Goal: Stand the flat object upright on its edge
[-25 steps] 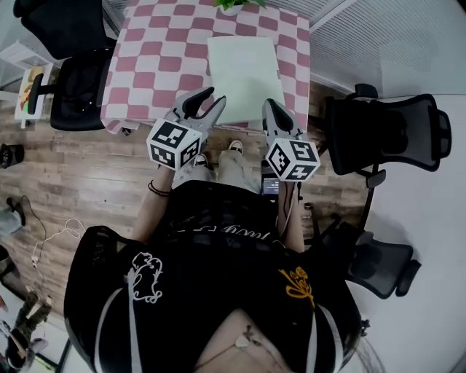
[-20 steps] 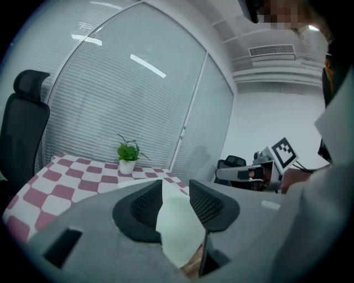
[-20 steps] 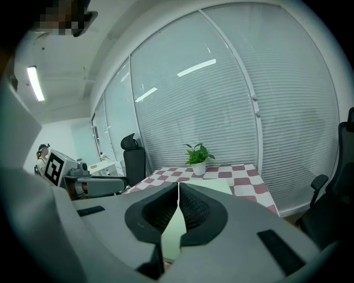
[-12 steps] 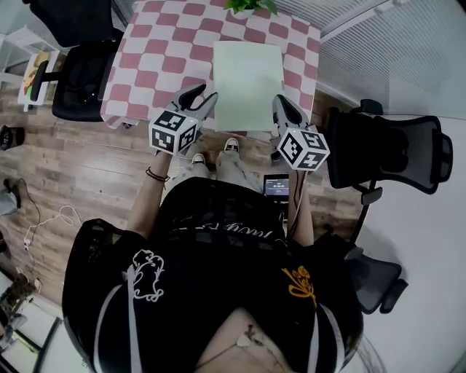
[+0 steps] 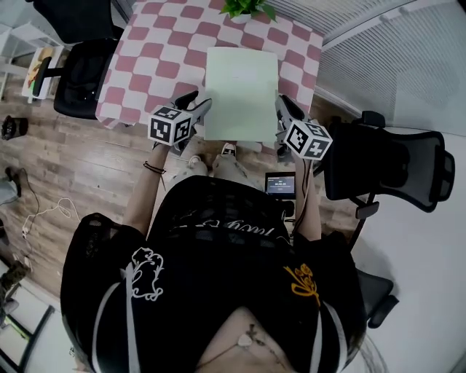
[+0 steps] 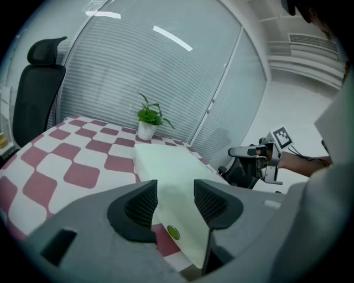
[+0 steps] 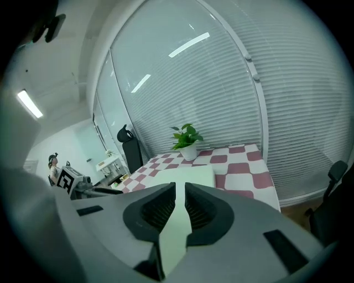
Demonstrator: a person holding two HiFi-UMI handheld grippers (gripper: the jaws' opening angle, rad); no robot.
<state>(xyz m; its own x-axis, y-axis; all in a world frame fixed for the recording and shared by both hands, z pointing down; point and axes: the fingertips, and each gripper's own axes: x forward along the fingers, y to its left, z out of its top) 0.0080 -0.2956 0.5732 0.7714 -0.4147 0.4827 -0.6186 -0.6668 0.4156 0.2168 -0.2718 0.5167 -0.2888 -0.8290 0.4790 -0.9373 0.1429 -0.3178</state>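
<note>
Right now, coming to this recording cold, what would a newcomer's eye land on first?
A pale green flat object lies flat on the pink-and-white checkered table, reaching its near edge. The left gripper and right gripper flank its near end. The left's jaws are opening with the object showing between them, unpressed; the right's jaws are together. A small potted plant stands at the table's far edge.

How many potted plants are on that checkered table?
1: a small green potted plant stands at the far edge of the table, just beyond the pale flat board. No other shows in any view.
</note>
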